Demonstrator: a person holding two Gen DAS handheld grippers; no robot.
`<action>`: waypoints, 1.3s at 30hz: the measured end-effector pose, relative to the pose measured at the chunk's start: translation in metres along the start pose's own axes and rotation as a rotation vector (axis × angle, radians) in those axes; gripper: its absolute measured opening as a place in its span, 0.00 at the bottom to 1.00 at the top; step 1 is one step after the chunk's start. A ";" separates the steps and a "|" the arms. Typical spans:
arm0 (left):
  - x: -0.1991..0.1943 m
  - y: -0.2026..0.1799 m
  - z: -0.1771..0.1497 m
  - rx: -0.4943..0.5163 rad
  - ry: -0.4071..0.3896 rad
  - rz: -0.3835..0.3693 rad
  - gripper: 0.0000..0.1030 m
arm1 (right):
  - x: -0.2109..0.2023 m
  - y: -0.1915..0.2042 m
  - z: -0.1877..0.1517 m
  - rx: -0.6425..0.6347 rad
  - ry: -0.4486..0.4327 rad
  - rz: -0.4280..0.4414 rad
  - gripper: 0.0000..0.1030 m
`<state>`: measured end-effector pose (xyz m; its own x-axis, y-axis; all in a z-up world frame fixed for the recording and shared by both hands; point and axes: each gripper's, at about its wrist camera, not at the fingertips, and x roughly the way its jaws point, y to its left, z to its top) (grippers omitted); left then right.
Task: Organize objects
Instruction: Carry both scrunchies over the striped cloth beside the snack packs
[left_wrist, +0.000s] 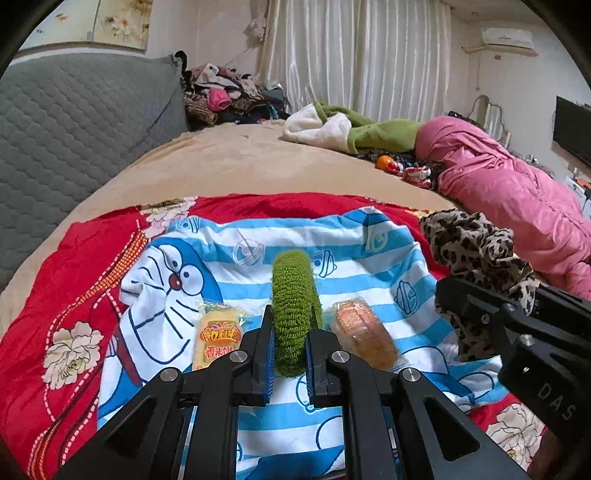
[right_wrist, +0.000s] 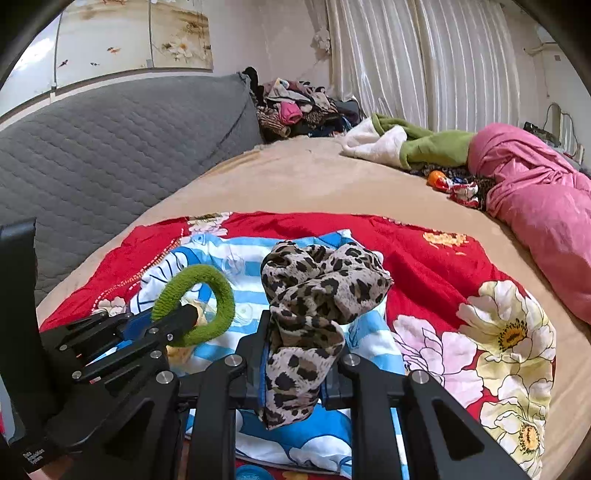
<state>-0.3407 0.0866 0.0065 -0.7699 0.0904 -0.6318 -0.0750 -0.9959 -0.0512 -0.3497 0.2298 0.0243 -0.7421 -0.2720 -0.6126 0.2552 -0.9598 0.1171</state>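
My left gripper (left_wrist: 291, 328) is shut on a green fuzzy hair ring (left_wrist: 293, 306), held edge-on above the blue striped Doraemon cloth (left_wrist: 236, 273). The ring also shows in the right wrist view (right_wrist: 199, 302), with the left gripper (right_wrist: 184, 317) clamped on it. My right gripper (right_wrist: 301, 354) is shut on a leopard-print scrunchie (right_wrist: 317, 295), held above the same cloth (right_wrist: 240, 266); the scrunchie also shows in the left wrist view (left_wrist: 476, 258). Two wrapped snacks lie on the cloth: a yellow one (left_wrist: 216, 336) and an orange one (left_wrist: 364, 332).
The cloth lies on a red floral blanket (left_wrist: 70, 280) spread over a tan bed (left_wrist: 236, 162). A grey quilted headboard (left_wrist: 74, 122) stands to the left. A pink duvet (left_wrist: 509, 192), green and white clothes (left_wrist: 354, 129) and a clothes pile (left_wrist: 221, 92) lie farther back.
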 end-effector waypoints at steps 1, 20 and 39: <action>0.001 0.000 0.000 0.000 0.002 0.000 0.13 | 0.001 -0.001 0.000 0.000 0.003 -0.004 0.19; 0.015 -0.001 -0.008 0.013 0.066 0.006 0.13 | 0.022 -0.006 -0.010 -0.006 0.085 -0.032 0.19; 0.030 0.000 -0.015 0.009 0.122 -0.005 0.13 | 0.043 -0.006 -0.020 -0.033 0.175 -0.060 0.20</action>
<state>-0.3538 0.0887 -0.0243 -0.6868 0.0935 -0.7208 -0.0848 -0.9952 -0.0483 -0.3706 0.2249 -0.0177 -0.6379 -0.1952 -0.7450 0.2358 -0.9704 0.0523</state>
